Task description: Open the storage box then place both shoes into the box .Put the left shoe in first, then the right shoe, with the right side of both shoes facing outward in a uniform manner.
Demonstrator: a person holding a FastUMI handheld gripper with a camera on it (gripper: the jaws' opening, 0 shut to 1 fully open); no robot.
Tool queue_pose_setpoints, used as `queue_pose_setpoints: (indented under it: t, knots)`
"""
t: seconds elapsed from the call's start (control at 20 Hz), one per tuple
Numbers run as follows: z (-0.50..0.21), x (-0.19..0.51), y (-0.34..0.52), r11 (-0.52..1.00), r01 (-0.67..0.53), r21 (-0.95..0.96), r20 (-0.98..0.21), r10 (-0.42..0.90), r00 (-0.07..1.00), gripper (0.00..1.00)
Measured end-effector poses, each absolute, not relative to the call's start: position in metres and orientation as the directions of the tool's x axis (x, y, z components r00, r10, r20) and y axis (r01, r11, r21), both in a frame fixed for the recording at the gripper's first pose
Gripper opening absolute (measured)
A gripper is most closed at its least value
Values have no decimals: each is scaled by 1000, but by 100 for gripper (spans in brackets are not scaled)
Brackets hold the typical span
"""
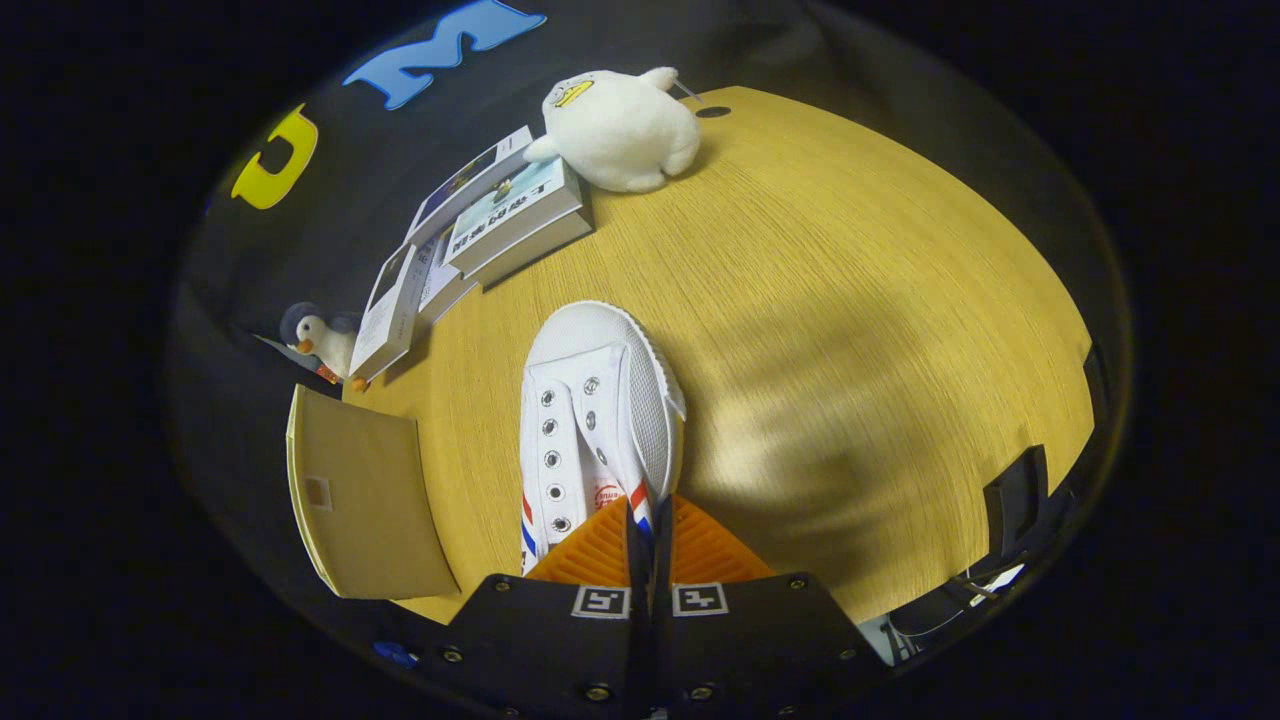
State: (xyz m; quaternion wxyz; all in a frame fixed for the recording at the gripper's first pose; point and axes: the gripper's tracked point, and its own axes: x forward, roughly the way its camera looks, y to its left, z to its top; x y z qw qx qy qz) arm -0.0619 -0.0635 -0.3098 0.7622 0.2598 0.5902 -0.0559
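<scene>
Wood-grain tabletop [860, 300], warm yellow, fills most of the scene, with the dark booth wall behind it. On it, just ahead of the fingers, is a white canvas shoe [597, 420], toe pointing away toward the far side. Its rubber toe cap is pale and rounded, metal eyelets run in two rows along the open lacing flaps with no laces visible, and red and blue stripes mark the side near the heel, beside a small red round logo.

The gripper [648, 525] has its fingers drawn almost together, pinching the shoe's upper edge near the heel between them; both ribbed pads press on that edge.

Well beyond the shoe, a white plush duck [620, 125] lies against a stack of books [515, 215]. A small penguin toy [320, 340] stands near them at the table's edge, and a tan cardboard box [365, 495] sits beside the shoe.
</scene>
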Motion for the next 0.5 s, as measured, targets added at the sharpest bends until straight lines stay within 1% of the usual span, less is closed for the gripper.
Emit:
queue_pose_setpoints:
  t: [0.3,0.5]
  knots:
    - [-262,-37,-16,850,341,400,-891,275,361,1]
    - [-238,-22,14,862,301,408,-881,285,377,1]
